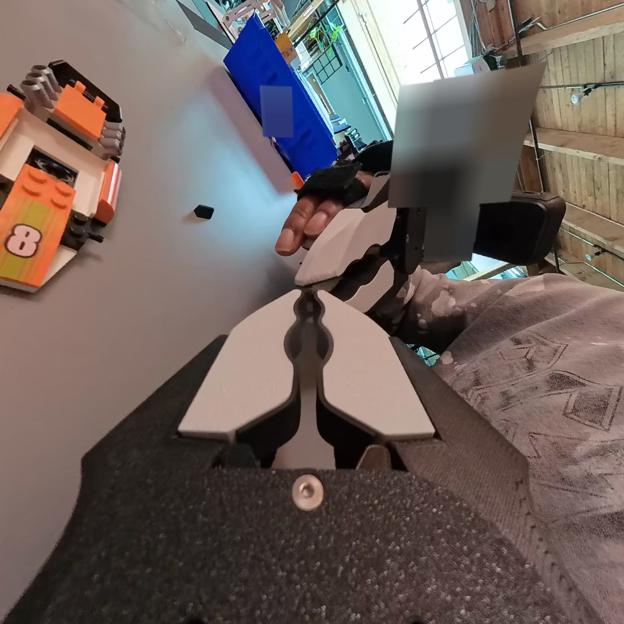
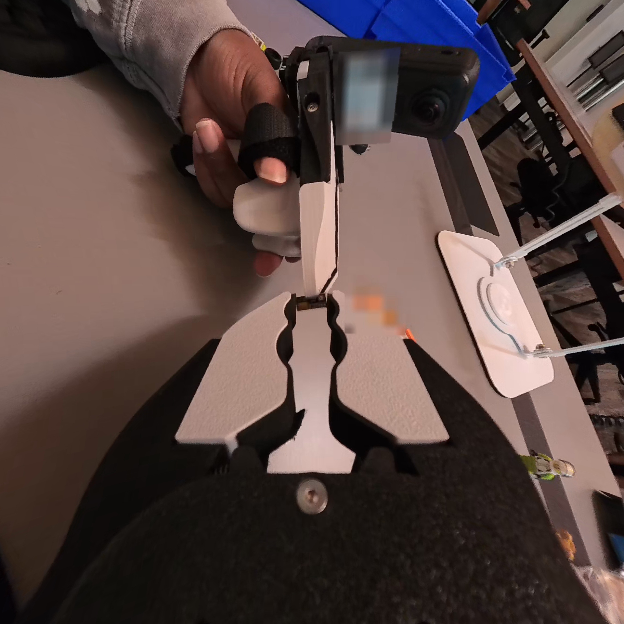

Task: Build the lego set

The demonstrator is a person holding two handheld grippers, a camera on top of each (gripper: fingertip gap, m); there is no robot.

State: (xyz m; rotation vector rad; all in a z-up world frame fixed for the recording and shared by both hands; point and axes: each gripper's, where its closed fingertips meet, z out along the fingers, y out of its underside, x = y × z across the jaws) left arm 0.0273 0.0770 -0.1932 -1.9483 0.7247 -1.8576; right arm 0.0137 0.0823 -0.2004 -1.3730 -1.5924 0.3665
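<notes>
My right gripper (image 2: 311,305) is shut on a small dark lego piece (image 2: 311,301), pinched between its fingertips above the grey table (image 2: 101,236). My left gripper (image 1: 305,293) is shut, and its tips touch that piece from the other side. I cannot tell whether it pinches any part of it. In the left wrist view the right gripper (image 1: 305,283) comes in from the upper right and meets my left tips. The partly built orange, white and black lego car (image 1: 50,175) lies on the table at the left. A loose small black piece (image 1: 203,211) lies between the car and the grippers.
A blue bin (image 1: 280,101) stands at the table's far edge, with a small orange piece (image 1: 297,179) at its foot. In the right wrist view, a white plate (image 2: 489,310) with metal legs sits on the right, and a green minifigure (image 2: 547,467) lies near the table edge. Left and right tips are no more than a few centimetres apart. The green minifigure (image 2: 547,467) is about 30 centimetres from both grippers' fingertips.
</notes>
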